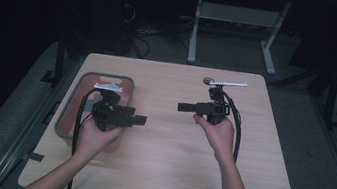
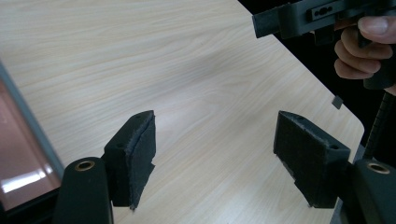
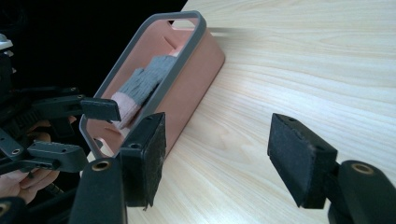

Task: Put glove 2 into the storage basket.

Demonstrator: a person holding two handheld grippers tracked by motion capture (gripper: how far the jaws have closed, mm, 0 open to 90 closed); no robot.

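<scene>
Currently the left gripper [image 1: 140, 119] hangs over the pink bin [image 1: 74, 105] at the table's [image 1: 164, 175] left edge, nearer its grey sock [image 3: 148, 79] than the right gripper [image 1: 183, 108]; both grippers gape wide, empty.

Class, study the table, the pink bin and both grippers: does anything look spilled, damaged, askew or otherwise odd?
Nothing stands out. The pink bin sits upright near the table's left edge with grey and pink cloth lying inside it. Both the left gripper and right gripper have open, empty jaws.
</scene>
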